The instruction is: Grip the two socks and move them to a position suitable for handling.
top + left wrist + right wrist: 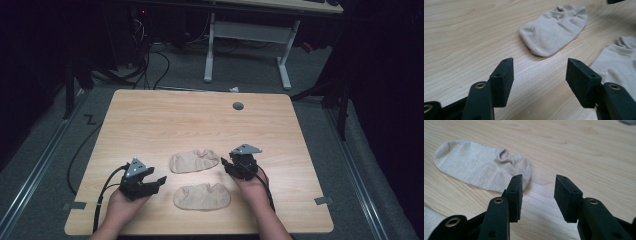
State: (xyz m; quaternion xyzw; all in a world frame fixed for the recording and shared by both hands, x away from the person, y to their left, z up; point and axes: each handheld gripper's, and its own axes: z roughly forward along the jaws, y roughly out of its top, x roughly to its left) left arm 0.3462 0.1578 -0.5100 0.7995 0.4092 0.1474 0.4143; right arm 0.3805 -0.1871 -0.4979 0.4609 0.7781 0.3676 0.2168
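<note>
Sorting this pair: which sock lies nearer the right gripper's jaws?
The far sock, higher in the high view; its cuff end lies just beside the right gripper. The near sock sits lower.

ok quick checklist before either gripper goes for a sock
1. Left gripper open, nothing between its jaws: ok.
2. Right gripper open and empty: ok.
3. Far sock lying flat on the table, apart from the near sock: ok.
4. Right gripper lined up on the far sock's heel end: not ok, sock sits beside one jaw.
5. Socks well in from the table edge: ok.
</note>
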